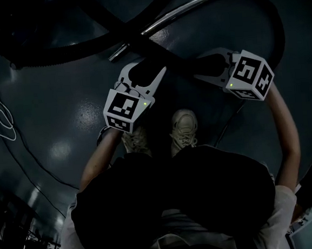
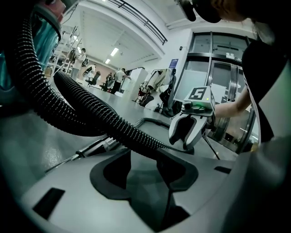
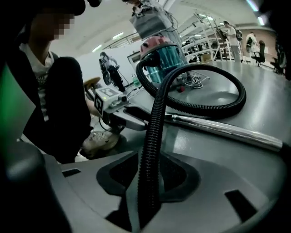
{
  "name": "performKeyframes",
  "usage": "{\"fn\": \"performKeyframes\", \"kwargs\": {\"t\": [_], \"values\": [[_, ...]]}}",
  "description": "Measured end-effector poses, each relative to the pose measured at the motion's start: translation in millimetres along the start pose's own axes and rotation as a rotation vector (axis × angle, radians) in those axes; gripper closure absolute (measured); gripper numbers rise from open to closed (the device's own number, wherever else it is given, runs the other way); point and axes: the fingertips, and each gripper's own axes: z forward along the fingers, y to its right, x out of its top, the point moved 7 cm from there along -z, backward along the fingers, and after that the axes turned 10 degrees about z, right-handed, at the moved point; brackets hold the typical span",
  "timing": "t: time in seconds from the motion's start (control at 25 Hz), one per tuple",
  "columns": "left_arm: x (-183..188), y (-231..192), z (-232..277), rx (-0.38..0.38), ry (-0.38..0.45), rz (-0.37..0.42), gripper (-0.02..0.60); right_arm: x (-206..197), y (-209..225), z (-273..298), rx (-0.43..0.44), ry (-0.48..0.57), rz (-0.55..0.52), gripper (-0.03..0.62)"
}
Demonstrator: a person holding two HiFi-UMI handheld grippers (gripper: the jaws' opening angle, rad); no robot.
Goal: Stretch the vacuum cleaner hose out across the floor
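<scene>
The black ribbed vacuum hose (image 1: 57, 54) loops over the dark floor, and a stretch of it runs across in front of me through both grippers. My left gripper (image 1: 145, 70) is shut on the hose (image 2: 91, 109), which crosses its jaws (image 2: 145, 152) from the upper left. My right gripper (image 1: 202, 65) stands open with the hose (image 3: 152, 132) lying lengthwise in the gap (image 3: 148, 168); I see no pad pressing on it. The chrome wand (image 1: 189, 7) lies on the floor behind. The pink and teal vacuum cleaner (image 3: 161, 59) stands further back.
My own shoes (image 1: 183, 127) stand just behind the grippers. Thin cables (image 1: 0, 116) lie on the floor at the left. People, shelves and machines stand far off across the hall (image 2: 118, 75). A glass door front (image 2: 213, 68) is at the right.
</scene>
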Motion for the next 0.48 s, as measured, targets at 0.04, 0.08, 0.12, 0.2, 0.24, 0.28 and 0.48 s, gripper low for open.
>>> {"fn": "performKeyframes", "kwargs": {"t": [0.04,0.08,0.12,0.2,0.24,0.28,0.48], "values": [[0,0,0,-0.001,0.0,0.003,0.423,-4,1,1,-0.018,-0.032,-0.017,0.465],[1,-1,1,-0.001,-0.001,0.008,0.423,-10,3,3,-0.029,-0.071,-0.026,0.465],[1,-1,1,-0.002,-0.003,0.014,0.423,-17,5,4,-0.025,-0.111,-0.021,0.464],[1,0,1,-0.008,-0.004,0.019,0.423,-29,5,6,-0.001,-0.186,-0.021,0.464],[0,1,1,-0.01,-0.006,0.02,0.423,-33,3,8,-0.001,-0.214,-0.039,0.464],[-1,1,1,-0.009,-0.01,0.021,0.423,-35,1,10,-0.009,-0.233,-0.06,0.464],[-2,-12,-6,0.045,0.028,-0.044,0.423,-45,10,17,-0.015,-0.298,-0.068,0.464]]}}
